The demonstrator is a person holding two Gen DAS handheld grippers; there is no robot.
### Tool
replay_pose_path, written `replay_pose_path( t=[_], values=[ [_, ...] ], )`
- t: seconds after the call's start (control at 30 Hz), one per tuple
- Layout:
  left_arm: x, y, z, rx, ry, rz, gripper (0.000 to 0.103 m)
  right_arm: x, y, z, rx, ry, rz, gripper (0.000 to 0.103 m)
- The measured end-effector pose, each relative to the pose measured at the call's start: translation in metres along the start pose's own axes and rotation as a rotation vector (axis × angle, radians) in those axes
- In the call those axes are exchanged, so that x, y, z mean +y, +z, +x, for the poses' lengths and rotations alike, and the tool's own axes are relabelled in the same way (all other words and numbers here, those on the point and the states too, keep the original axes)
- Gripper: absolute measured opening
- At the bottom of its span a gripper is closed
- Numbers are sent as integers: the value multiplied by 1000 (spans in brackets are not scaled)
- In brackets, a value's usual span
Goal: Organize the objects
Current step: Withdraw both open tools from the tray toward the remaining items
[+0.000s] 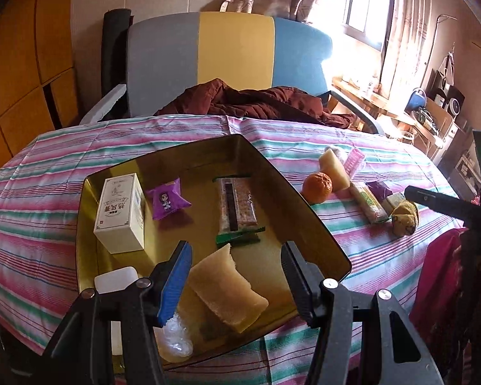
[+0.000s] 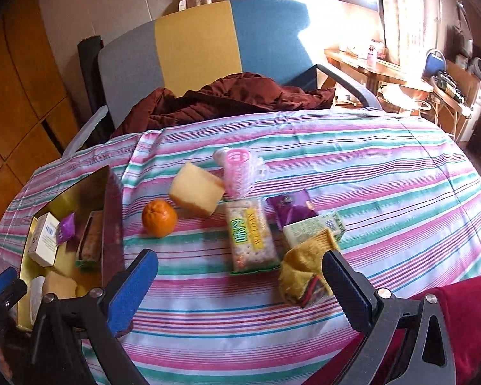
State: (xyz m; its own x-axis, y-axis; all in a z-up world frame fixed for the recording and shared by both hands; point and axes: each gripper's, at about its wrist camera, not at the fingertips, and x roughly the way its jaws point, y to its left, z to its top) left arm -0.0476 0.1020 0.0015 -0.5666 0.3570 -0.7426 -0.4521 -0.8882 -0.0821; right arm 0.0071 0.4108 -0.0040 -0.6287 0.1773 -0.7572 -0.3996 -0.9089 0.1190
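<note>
a: left gripper (image 1: pixel 235 271) hangs spread over the sponge (image 1: pixel 227 292) lying in the gold tray (image 1: pixel 317 224), so that drop looks done?

b: yeah. right gripper (image 2: pixel 240 284), spread too, needs the yellow cloth (image 2: pixel 304 272), then the orange (image 2: pixel 159 218).

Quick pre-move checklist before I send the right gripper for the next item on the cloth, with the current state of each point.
1. Right gripper jaws open, nothing between them: ok.
2. Left gripper jaws open around the yellow sponge in the gold tray; whether it touches a pad: cannot tell.
3. Tray has bare floor left: ok.
4. Yellow knitted item lies nearest the right gripper, unobstructed: ok.
5. Orange stands apart from the tray wall: ok.
6. Cracker pack lies flat: ok.
</note>
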Motion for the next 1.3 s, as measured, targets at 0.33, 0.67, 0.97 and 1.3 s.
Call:
replay_pose_path(
  t=[0.33,0.67,0.97,1.3],
  values=[
    [-32,16,19,39,-41,85,58,-71,21,20,-63,-69,146,103],
    [-70,56,55,84,-143,117,58,-95,16,28,-18,17,294,103],
    [-103,97,110,142,-168,129,57,-89,17,32,0,39,270,103],
    [-128,118,182,263,-241,115,57,-86,16,39,33,76,257,103]
  ],
)
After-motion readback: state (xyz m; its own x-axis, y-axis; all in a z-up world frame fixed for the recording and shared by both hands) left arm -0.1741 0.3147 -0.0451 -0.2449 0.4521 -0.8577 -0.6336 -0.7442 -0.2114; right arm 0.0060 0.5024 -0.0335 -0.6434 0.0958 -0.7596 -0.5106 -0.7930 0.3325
